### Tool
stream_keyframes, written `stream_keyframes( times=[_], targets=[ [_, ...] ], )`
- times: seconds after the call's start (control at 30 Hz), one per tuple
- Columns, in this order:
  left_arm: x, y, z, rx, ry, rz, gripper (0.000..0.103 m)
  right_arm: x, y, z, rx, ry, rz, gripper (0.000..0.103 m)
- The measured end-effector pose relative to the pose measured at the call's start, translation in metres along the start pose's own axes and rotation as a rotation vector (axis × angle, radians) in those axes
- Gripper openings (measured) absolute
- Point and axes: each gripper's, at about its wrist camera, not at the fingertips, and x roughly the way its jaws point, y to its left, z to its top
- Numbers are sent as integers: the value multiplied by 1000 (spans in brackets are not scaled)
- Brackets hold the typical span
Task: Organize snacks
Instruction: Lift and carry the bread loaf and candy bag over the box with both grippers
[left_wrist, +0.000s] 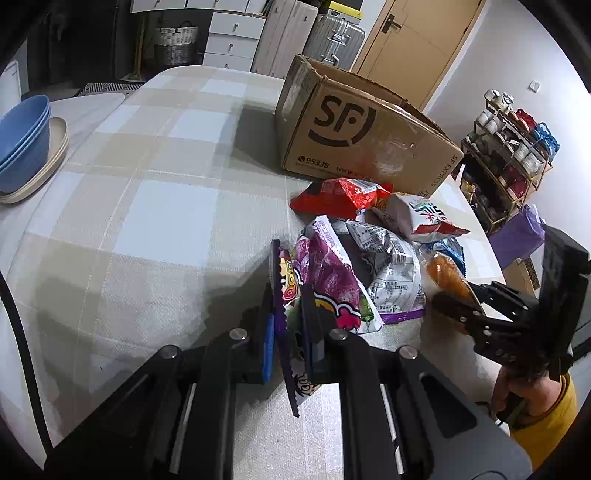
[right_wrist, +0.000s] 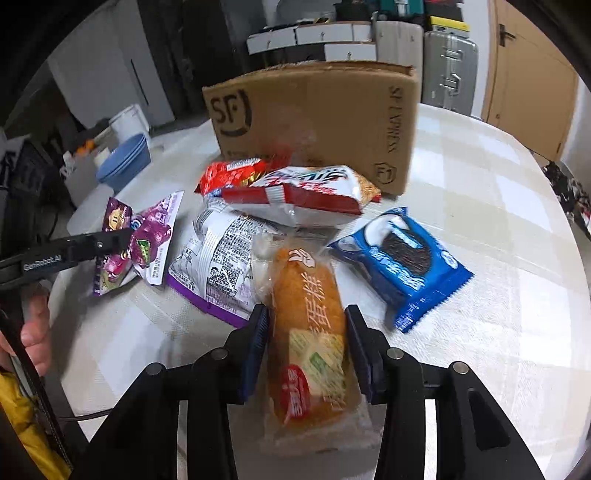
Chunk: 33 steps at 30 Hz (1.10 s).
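Note:
My left gripper (left_wrist: 290, 295) is shut on the edge of a purple candy bag (left_wrist: 328, 280), also seen in the right wrist view (right_wrist: 147, 240). My right gripper (right_wrist: 304, 325) is closed around an orange cake in a clear wrapper (right_wrist: 310, 332); it shows in the left wrist view too (left_wrist: 448, 275). A pile lies in front: a silver-and-purple bag (right_wrist: 221, 254), a red packet (right_wrist: 232, 173), a white-and-red bag (right_wrist: 306, 192) and a blue cookie packet (right_wrist: 402, 258). An open SF cardboard box (left_wrist: 365, 133) stands behind the pile.
The table has a beige and pale-blue checked cloth (left_wrist: 155, 206). Stacked blue bowls on beige plates (left_wrist: 26, 144) sit at the far left. A shelf of cups (left_wrist: 509, 147) stands beyond the table's right edge. Drawers and a suitcase (left_wrist: 334, 33) are at the back.

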Motion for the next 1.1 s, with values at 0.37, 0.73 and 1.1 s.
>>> stream_keyframes(
  times=[0.37,0.73,1.1],
  targets=[
    [-10,3,1,13,-8,-44,9,-4,-3,2,36,4,59,36],
    [-63,-11,3,54,-118,-20,9,-68,-22,-14,326,-219,319,36],
    [-93,-47,4,129,-150,-36,9,-112,-7,-8,313,-346,367,36]
  ],
)
